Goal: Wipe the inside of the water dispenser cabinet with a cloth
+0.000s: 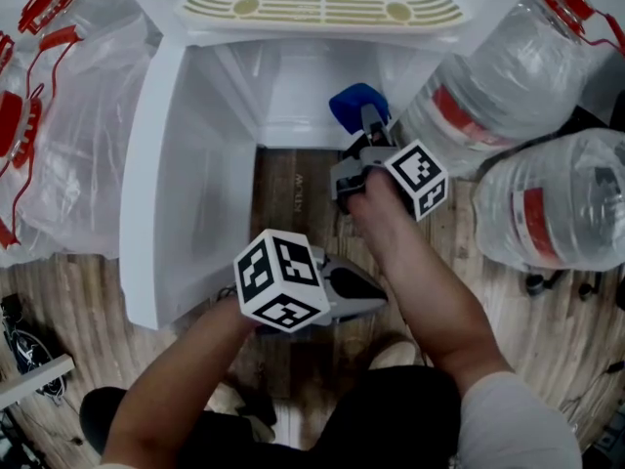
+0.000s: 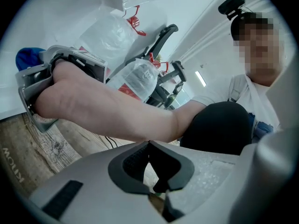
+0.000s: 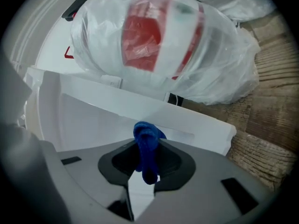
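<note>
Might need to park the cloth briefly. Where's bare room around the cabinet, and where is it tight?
Free: the brown board between the white left panel and the right gripper, which grips the cloth. Also the wood floor below the water bottles at right. Tight: those bottles at right, bagged bottles at left.

Right gripper view: cloth (image 3: 147, 138) bunched in right gripper (image 3: 148, 146) fingers, lower end lost in the gap btw them. Bagged jug (image 3: 159, 41) above is blurred, label unreadable.

Head view: cloth just a blue lump, rest behind the gripper. Cabinet (image 1: 146, 174) floor partly covered by both forearms (image 1: 430, 291). Upper jug (image 1: 508, 76) clipped at top, lower jug (image 1: 562, 203) cut by rt edge, bagged bottles (image 1: 78, 115) run off left.

Left gripper view: right gripper mostly buried under right hand (image 2: 53, 94).
</note>
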The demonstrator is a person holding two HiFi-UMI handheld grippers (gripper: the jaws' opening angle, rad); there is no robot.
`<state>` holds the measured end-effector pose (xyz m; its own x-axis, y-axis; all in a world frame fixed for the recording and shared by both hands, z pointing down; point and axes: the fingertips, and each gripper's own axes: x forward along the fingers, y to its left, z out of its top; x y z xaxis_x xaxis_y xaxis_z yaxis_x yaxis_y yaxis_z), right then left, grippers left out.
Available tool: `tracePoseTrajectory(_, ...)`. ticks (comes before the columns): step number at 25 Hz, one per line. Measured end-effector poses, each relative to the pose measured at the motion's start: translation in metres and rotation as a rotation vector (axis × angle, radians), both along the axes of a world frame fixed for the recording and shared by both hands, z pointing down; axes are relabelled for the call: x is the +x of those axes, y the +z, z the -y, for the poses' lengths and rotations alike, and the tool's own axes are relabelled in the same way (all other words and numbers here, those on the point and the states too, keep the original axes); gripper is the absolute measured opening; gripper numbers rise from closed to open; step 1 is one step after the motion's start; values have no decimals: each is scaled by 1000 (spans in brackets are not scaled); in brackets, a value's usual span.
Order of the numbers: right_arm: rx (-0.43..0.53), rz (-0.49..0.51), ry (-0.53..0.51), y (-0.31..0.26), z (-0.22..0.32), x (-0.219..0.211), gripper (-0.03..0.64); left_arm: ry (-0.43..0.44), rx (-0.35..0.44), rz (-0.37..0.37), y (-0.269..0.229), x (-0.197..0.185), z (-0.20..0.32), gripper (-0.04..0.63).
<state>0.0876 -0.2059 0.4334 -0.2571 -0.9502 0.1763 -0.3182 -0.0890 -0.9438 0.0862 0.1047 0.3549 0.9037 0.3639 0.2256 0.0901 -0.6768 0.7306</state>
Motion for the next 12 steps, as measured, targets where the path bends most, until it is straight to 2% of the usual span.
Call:
tracePoseTrajectory(6, 42, 16, -4, -6, 29, -15, 81, -8, -1, -2, 0, 1, 4, 0)
tracePoseTrajectory(12, 5, 33, 41, 11, 67, -30, 83, -9, -13, 13, 6, -2, -1, 0)
